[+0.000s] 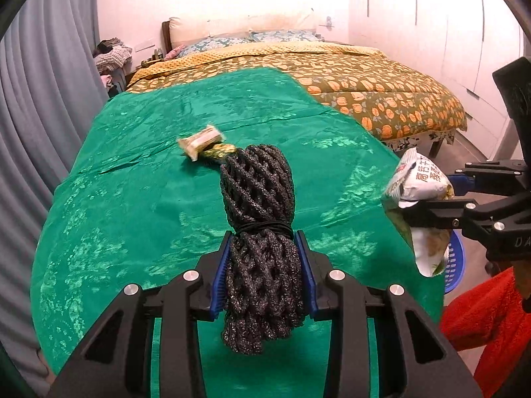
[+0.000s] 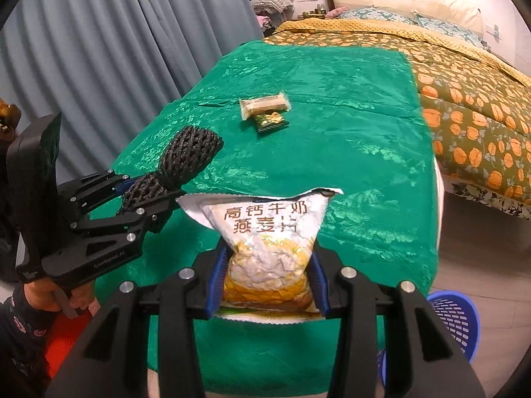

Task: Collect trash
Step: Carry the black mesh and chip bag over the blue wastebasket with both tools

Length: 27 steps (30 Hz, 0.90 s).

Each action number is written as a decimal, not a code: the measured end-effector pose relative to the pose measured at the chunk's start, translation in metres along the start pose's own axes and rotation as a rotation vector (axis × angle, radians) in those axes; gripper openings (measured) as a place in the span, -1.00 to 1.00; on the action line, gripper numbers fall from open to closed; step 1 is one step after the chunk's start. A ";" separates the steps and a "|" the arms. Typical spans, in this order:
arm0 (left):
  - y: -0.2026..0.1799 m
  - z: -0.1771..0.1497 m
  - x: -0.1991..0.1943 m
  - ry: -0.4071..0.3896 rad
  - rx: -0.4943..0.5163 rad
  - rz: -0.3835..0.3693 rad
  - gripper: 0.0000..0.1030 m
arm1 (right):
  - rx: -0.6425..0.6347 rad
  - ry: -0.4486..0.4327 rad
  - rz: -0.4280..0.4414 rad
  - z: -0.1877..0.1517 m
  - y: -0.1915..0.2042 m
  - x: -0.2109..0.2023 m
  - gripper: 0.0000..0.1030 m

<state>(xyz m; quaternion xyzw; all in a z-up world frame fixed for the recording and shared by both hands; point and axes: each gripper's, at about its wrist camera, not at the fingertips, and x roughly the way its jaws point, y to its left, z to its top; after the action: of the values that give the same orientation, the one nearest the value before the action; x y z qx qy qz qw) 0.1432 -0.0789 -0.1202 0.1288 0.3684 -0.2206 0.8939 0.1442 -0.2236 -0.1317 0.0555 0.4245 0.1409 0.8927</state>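
My left gripper point(image 1: 264, 258) is shut on a black foam net bundle point(image 1: 259, 199) tied with a black band, held above the green cloth point(image 1: 132, 199); it also shows in the right wrist view point(image 2: 186, 159). My right gripper point(image 2: 267, 265) is shut on a white and yellow oatmeal snack bag point(image 2: 268, 232), held over the table's near edge; the bag also shows in the left wrist view point(image 1: 418, 195). A beige wrapped snack point(image 2: 265, 103) and a small green-gold wrapper point(image 2: 270, 121) lie together on the cloth beyond both grippers.
A blue perforated basket point(image 2: 454, 318) stands on the floor at the table's right front corner. A bed with an orange-patterned quilt point(image 2: 474, 106) lies behind and right of the table. Grey curtains point(image 2: 116, 33) hang along the left.
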 end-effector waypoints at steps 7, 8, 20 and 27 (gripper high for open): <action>-0.033 0.006 0.008 0.010 0.035 -0.025 -0.32 | 0.038 -0.028 -0.016 -0.008 -0.026 -0.020 -0.19; -0.039 0.007 0.010 0.010 0.043 -0.027 -0.32 | 0.044 -0.031 -0.019 -0.009 -0.030 -0.022 -0.19; -0.125 0.033 0.018 0.036 0.089 -0.225 -0.32 | 0.172 -0.081 -0.135 -0.039 -0.111 -0.069 -0.19; -0.202 0.041 0.034 0.095 0.116 -0.407 -0.30 | 0.295 -0.076 -0.293 -0.085 -0.185 -0.089 -0.19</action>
<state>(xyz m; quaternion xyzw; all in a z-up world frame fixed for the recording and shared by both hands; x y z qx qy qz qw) 0.0907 -0.2806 -0.1303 0.1134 0.4152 -0.4110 0.8036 0.0632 -0.4279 -0.1599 0.1288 0.4098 -0.0563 0.9013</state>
